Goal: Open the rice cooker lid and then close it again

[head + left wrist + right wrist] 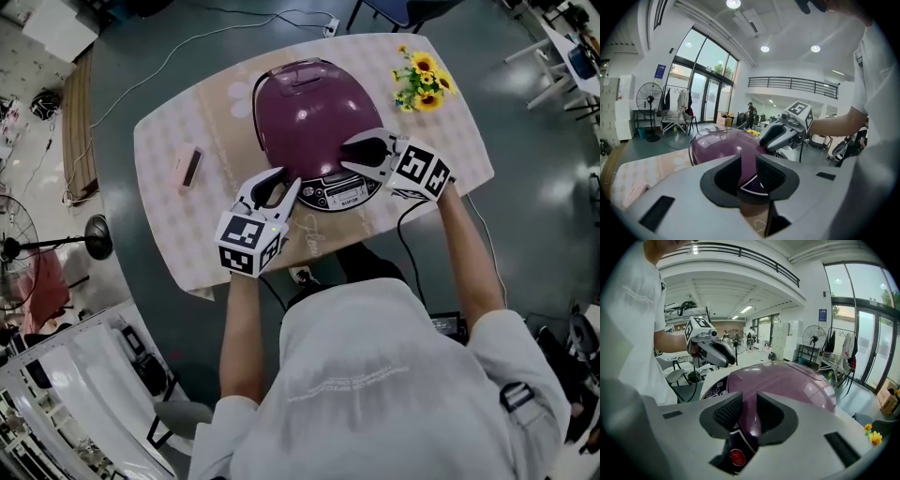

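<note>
Purple rice cooker (pixel 309 112) sits with its lid shut on the patterned tabletop (pixel 178 150). Left tool (pixel 279 180) is at its front-left edge, jaws spread and empty; right tool (pixel 349 153) hangs over the lid's front, jaws slightly parted, pinching nothing

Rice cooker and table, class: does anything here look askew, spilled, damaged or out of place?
Nothing stands out. The rice cooker sits upright on the table with its lid shut, yellow flowers sit at a far corner, and a small flat object lies apart to one side. No spill shows.
</note>
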`<action>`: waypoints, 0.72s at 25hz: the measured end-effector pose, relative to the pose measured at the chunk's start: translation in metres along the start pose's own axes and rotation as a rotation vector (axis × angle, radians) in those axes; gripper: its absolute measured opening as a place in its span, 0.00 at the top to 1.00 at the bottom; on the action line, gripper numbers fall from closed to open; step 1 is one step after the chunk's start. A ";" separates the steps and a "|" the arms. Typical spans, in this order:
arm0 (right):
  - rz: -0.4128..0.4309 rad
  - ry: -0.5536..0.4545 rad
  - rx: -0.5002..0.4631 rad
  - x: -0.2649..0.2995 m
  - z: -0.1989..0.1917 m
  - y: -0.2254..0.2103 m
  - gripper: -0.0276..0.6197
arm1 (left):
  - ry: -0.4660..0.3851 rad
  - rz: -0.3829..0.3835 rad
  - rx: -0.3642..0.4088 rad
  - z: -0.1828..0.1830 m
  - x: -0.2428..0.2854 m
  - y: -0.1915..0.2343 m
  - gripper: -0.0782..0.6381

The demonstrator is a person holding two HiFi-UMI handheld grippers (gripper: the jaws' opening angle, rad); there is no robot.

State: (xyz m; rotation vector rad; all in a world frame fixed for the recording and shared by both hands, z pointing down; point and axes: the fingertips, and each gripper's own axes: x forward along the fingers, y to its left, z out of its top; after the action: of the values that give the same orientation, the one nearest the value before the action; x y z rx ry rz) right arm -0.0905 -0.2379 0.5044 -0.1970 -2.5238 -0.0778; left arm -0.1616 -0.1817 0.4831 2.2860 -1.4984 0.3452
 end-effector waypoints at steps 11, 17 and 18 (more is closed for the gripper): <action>0.022 0.010 0.043 -0.001 0.000 -0.001 0.81 | 0.006 -0.027 -0.028 -0.009 0.009 -0.006 0.74; 0.004 0.006 0.044 0.001 -0.002 -0.004 0.82 | -0.012 -0.041 -0.067 -0.014 0.010 -0.007 0.74; 0.002 0.006 0.042 0.001 -0.003 -0.003 0.82 | -0.014 -0.038 -0.072 -0.014 0.010 -0.007 0.74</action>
State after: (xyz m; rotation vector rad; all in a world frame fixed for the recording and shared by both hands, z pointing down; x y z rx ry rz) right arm -0.0903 -0.2414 0.5070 -0.1816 -2.5164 -0.0244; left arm -0.1517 -0.1810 0.4987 2.2618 -1.4488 0.2613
